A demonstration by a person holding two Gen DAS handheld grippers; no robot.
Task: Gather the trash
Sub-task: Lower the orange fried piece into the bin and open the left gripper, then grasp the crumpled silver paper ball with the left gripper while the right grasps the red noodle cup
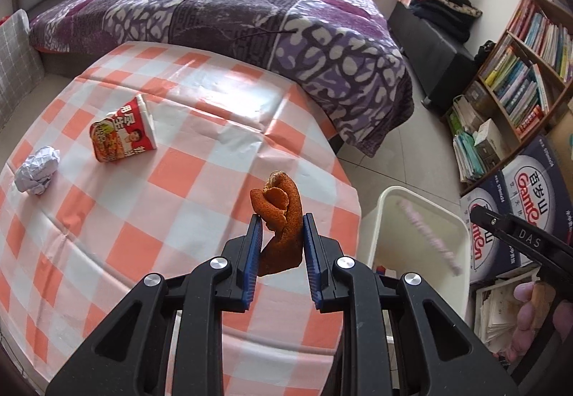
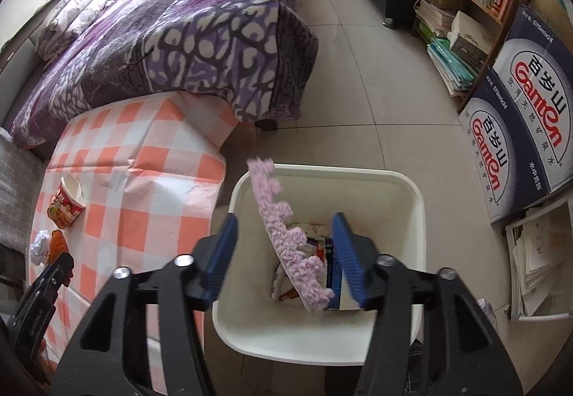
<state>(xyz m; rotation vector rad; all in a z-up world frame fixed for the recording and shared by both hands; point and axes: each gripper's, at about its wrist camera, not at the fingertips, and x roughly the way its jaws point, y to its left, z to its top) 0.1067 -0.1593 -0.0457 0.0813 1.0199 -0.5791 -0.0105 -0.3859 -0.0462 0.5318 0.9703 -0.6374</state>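
Broadly, a bedroom scene: purple patterned bed (image 1: 250,12) at 12 o'clock in the left wrist view, bookshelf (image 1: 530,73) at 3 o'clock. Nearer, filling 9 o'clock, a table under an orange-and-white checked cloth (image 1: 125,216). Just off its right edge, on the floor at 4 o'clock, a white trash bin (image 2: 412,191), with paper and packaging scraps inside. Blurred over the bin's opening, touching neither finger, a fluffy pink strip (image 2: 283,234), tilted, between the widely parted blue pads of the right gripper (image 2: 284,227). On the cloth at 10 o'clock, a tipped-over instant noodle cup (image 1: 123,130); beside it at 9 o'clock, a crumpled paper ball (image 1: 37,170). Centre frame above the table edge, a curled orange peel (image 1: 281,220), pinched between the closed-in pads of the left gripper (image 1: 283,227).
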